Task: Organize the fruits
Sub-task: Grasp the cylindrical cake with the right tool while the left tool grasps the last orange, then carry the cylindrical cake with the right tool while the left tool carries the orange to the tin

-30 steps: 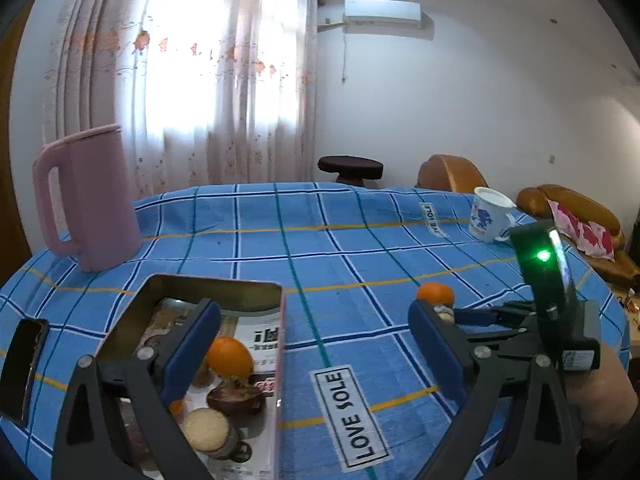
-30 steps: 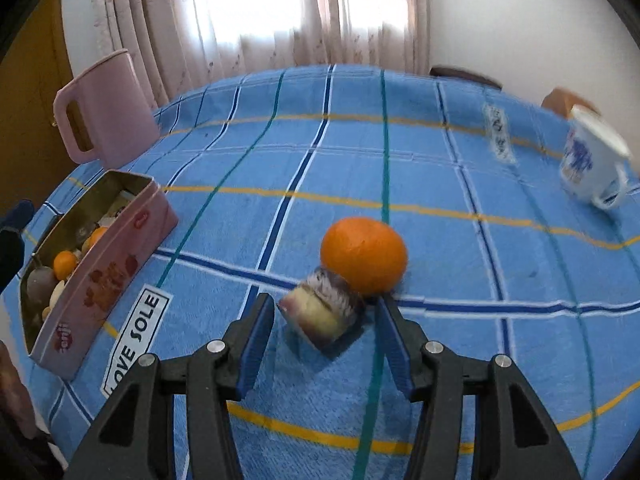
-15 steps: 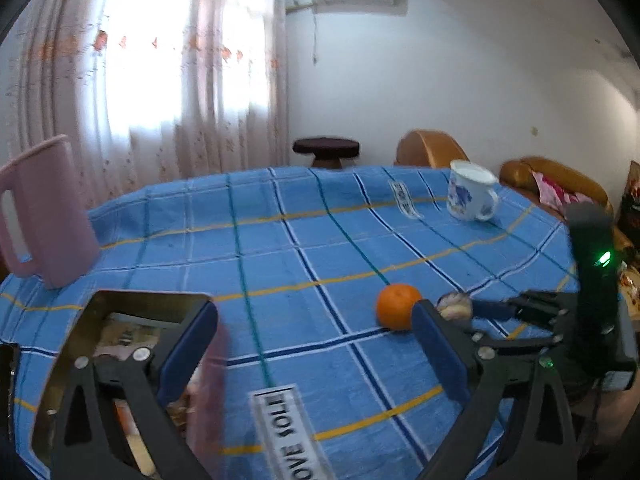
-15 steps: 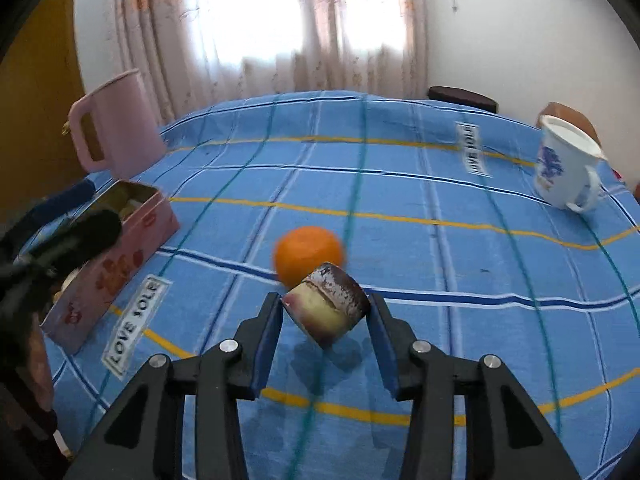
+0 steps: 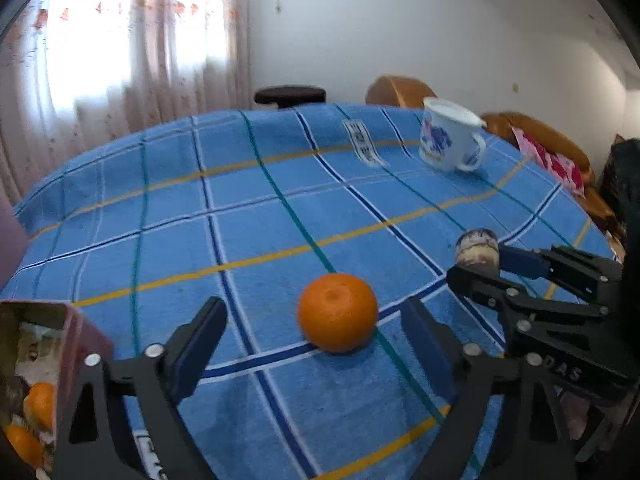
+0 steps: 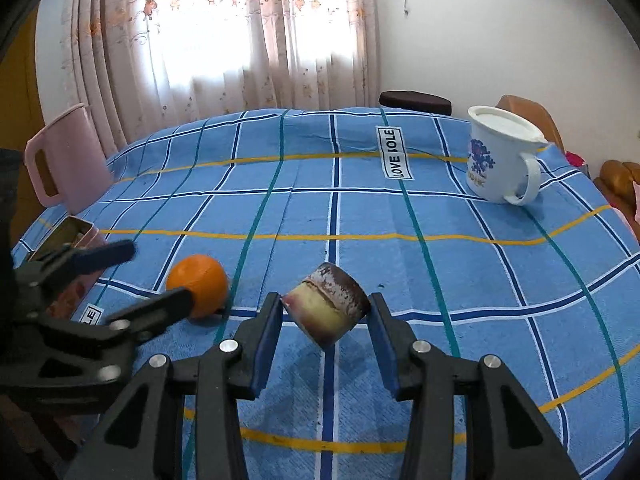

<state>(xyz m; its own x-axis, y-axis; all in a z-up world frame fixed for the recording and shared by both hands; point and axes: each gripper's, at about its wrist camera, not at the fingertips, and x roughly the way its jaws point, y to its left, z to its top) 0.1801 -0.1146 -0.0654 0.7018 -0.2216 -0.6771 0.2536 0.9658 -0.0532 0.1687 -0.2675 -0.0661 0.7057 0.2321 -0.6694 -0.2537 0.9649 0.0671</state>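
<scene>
The right gripper (image 6: pixel 325 334) is clamped on a cut piece of fruit (image 6: pixel 326 309), brown-skinned with a pale cream face. The piece sits tilted between the two blue pads, at 12 o'clock from the gripper's body, and hangs above the blue checked cloth (image 6: pixel 400 264), with its shadow on the cloth below. In the left wrist view the same piece (image 5: pixel 477 249) shows at 3 o'clock, pinched at the tip of the right gripper (image 5: pixel 480 266).

The left gripper (image 5: pixel 316 336) has its jaws spread wide apart, holding nothing. An orange (image 5: pixel 337 312) rests on the cloth between the two open fingers, slightly toward the right one and touching neither. In the right wrist view the orange (image 6: pixel 198 285) lies at 9 o'clock from the held piece, just beside it, with one finger of the left gripper (image 6: pixel 156 280) crossing in front of it.

A tin (image 5: pixel 86 334) sits at 8 o'clock in the left wrist view, with oranges (image 5: pixel 36 420) visible inside; its other contents are too blurred to tell. In the right wrist view only a corner of the tin (image 6: pixel 78 228) shows, behind the left gripper.

A white mug (image 6: pixel 500 156) with a blue print stands at 2 o'clock on the far side of the cloth, well apart from the fruit. A pink jug (image 6: pixel 64 160) stands at 10 o'clock, near the tin.
</scene>
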